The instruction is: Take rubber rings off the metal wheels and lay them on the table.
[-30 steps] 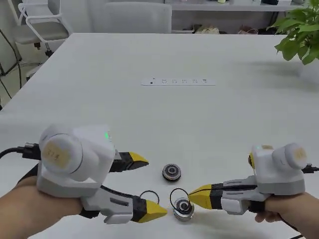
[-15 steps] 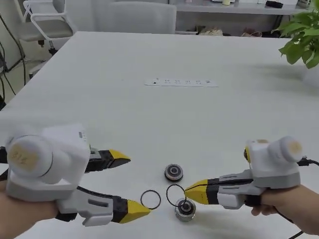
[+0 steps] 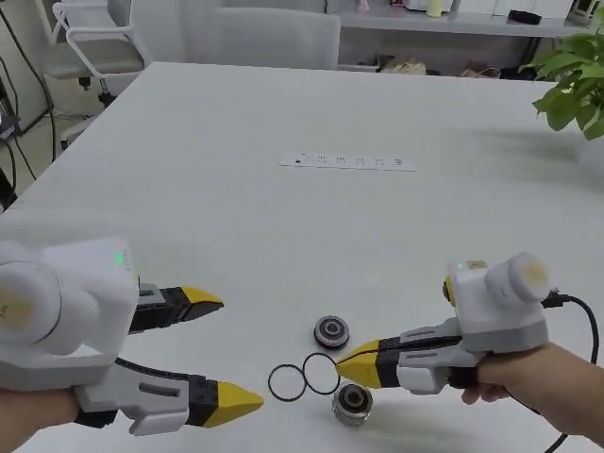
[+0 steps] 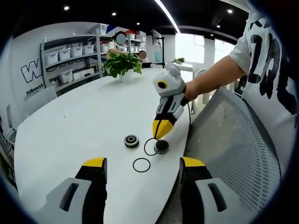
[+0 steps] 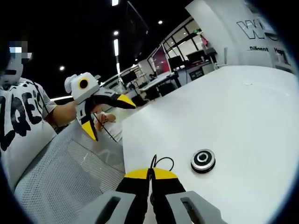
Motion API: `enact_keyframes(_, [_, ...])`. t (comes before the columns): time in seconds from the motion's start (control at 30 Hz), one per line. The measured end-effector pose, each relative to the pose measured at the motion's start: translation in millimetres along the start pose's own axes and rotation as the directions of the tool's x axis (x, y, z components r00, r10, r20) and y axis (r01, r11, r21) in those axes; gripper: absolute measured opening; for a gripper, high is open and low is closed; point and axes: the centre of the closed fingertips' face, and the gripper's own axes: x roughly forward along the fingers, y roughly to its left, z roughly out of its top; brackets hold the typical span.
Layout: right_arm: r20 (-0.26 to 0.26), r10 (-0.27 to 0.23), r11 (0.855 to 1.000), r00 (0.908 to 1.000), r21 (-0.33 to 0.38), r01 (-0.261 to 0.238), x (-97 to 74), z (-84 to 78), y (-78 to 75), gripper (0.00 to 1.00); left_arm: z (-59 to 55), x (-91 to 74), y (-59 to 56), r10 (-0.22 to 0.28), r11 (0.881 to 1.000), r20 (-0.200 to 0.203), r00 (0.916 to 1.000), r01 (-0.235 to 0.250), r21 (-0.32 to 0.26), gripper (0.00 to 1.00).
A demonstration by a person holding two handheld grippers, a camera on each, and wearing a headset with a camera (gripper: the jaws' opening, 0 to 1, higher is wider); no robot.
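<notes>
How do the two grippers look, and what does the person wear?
The left gripper and right gripper have white-grey bodies and black jaws with yellow tips. The right one has a black cable; the left shows a green light. The T-shirt is white with black lettering.

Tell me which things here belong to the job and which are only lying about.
Job: thin black rubber ring lying flat; second black rubber ring pinched by the right gripper; bare silver metal wheel; metal wheel with a black rim; open left gripper.
Lying about: flat white power strip; green leafy plant.
</notes>
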Motion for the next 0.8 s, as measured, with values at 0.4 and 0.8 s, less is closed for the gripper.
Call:
enact_keyframes(0.4, [-0.042,0.034,0.999,0.9985,-0.022,-0.035,21.3,0.0,3.2,0.0,-3.0,-5.0,1.9,0.02,1.0,0.004,0.9998,-0.02,-0.02,0.6])
enact_keyframes(0.8, [-0.083,0.058,0.998,0.9948,-0.031,-0.061,42.5,-3.2,3.2,0.0,-6.9,-9.6,6.8,0.038,0.999,0.006,0.9992,-0.038,-0.038,0.6])
